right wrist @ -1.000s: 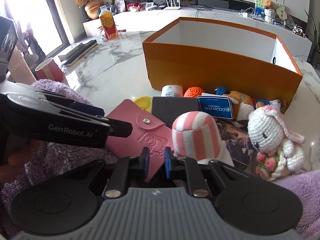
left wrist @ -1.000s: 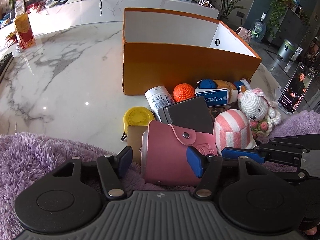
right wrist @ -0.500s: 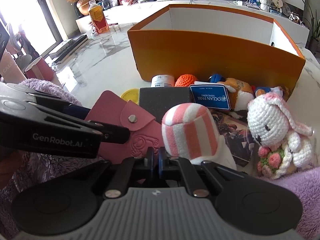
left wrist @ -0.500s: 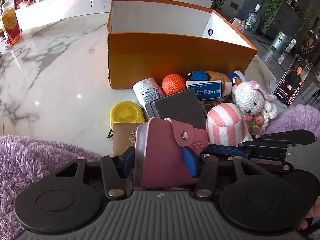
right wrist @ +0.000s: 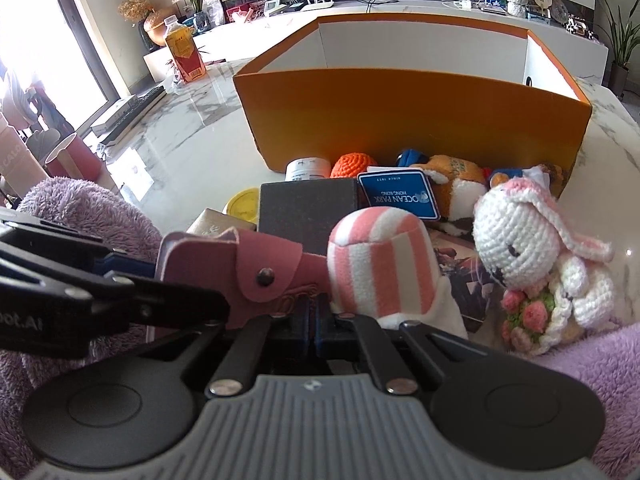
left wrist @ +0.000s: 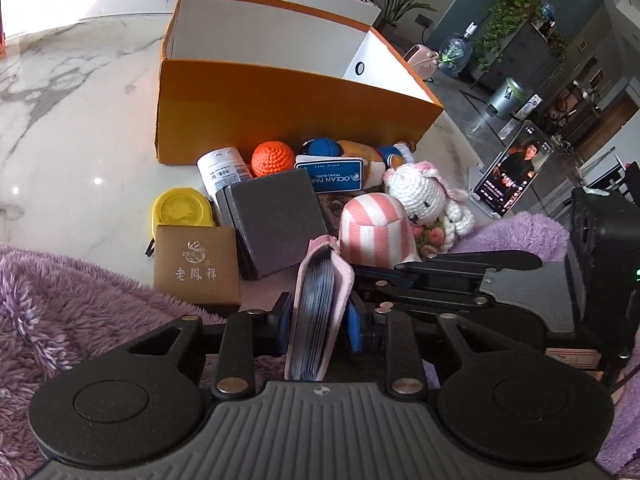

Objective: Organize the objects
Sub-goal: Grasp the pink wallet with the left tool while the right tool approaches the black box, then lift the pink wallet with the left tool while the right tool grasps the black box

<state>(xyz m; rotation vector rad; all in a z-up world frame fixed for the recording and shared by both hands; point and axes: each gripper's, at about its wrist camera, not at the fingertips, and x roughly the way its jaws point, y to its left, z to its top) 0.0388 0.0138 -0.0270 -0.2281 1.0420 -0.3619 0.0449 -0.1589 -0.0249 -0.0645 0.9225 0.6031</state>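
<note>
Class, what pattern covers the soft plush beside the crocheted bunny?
Pink and white stripes on the plush; the right wrist view shows it best.

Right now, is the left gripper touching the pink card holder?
Touching. In the left wrist view the left gripper is closing on the pink card holder, which stands on edge between its blue pads, both pressed against its sides.

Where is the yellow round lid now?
In the left wrist view, the yellow round lid lies on the marble table, left of the grey box, behind the brown box.
</note>
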